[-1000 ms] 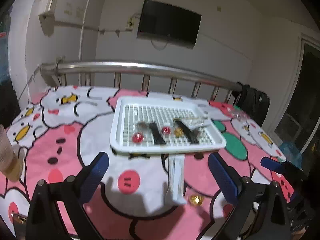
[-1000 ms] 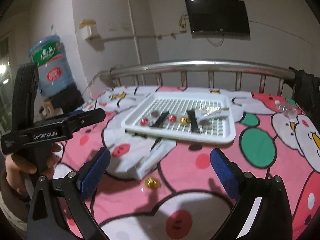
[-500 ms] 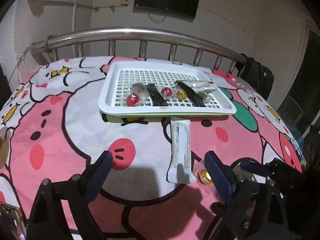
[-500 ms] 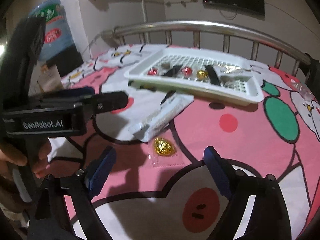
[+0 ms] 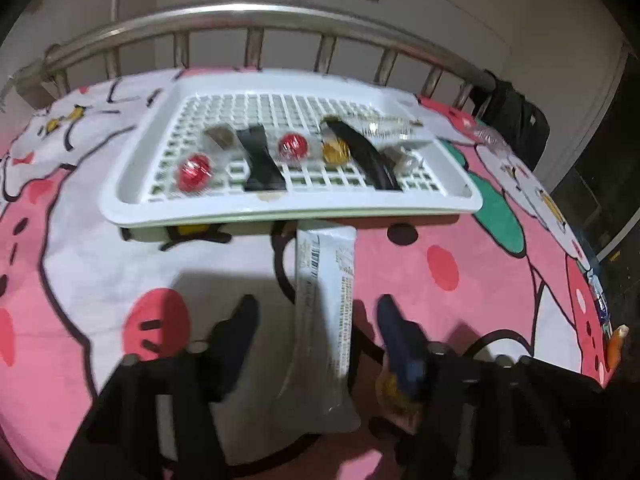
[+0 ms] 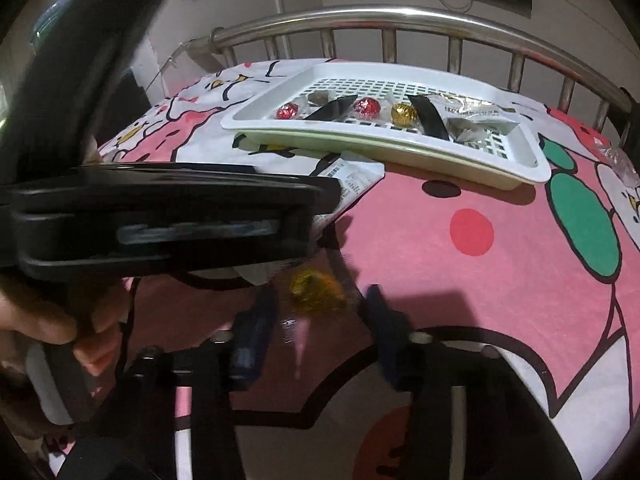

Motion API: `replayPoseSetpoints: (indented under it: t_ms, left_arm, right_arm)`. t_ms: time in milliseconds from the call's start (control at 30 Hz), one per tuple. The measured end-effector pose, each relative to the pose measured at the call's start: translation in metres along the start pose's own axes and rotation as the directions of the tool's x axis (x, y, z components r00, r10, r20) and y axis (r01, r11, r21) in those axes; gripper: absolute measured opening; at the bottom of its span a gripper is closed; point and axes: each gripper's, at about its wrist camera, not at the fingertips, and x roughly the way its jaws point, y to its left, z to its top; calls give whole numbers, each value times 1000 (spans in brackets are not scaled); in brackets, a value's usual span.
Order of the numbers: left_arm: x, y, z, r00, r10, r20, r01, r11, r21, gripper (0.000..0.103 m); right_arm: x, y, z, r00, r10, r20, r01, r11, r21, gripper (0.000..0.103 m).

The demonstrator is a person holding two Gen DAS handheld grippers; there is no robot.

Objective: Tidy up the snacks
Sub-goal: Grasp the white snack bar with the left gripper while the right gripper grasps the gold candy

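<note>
White-wrapped snack bar point(image 5: 325, 308) lies lengthwise between the left gripper's point(image 5: 316, 324) open, empty fingers, pointing at the tray point(image 5: 280, 210), while the right gripper point(image 6: 320, 312), also parted, straddles a gold candy point(image 6: 316, 290).

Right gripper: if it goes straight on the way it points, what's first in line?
Most likely the gold-wrapped candy, lying on the bedsheet just ahead of the right gripper, between its open jaws. Motion blur makes depth uncertain.
</note>
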Motion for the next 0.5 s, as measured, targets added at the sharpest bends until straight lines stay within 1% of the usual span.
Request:
replayPoseSetpoints:
  t_ms: [33, 67, 133, 367, 433, 500]
  left_arm:
    - [5, -1, -1, 1000, 0, -13, 0, 1000, -1, 46]
    - [7, -1, -2, 1000, 6, -16, -6, 1000, 3, 40]
    - [5, -2, -4, 1000, 22, 1, -22, 1000, 20, 33]
    - [-5, 7, -13, 1000, 2, 12, -2, 1000, 6, 28]
    - [-10, 11, -18, 1000, 0, 12, 0, 1000, -5, 27]
    - [-16, 13, -23, 1000, -17, 15, 17, 1000, -12, 27]
  right_arm:
    - [-1, 1, 0, 1000, 3, 5, -3, 1000, -5, 36]
    - [-2, 2, -1, 1000, 8, 4, -8, 1000, -11, 34]
    - [-3, 3, -3, 1000, 2, 2, -2, 1000, -23, 33]
    - [-10, -4, -7, 1000, 12, 19, -12, 1000, 7, 31]
    - [-16, -7, -8, 999, 15, 35, -16, 1000, 19, 29]
    - [-19, -8, -8, 999, 17, 41, -18, 1000, 24, 24]
